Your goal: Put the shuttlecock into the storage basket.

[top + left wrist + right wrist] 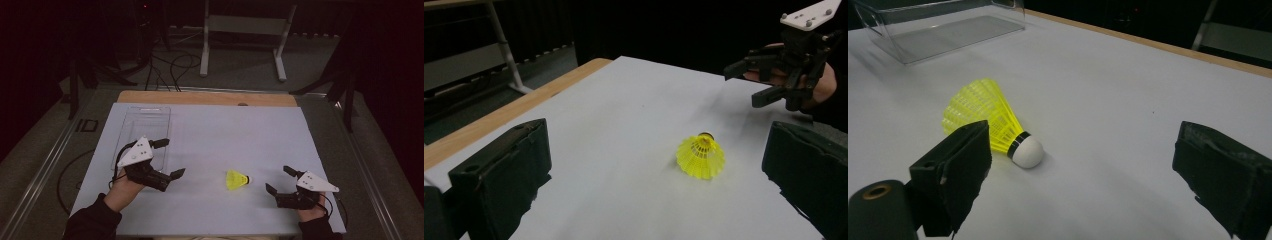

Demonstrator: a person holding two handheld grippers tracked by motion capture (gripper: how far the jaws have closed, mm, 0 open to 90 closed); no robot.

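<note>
A yellow shuttlecock (237,179) lies on its side on the white surface (215,130), near the front edge, between the left tool (167,159) and right tool (280,180), both spread wide and empty; a clear tray (145,122) sits far left.

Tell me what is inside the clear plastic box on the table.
The clear plastic box looks empty: its bottom shows bare through the walls in the right gripper view. The left gripper covers its near corner from above. The yellow shuttlecock lies outside it.
</note>
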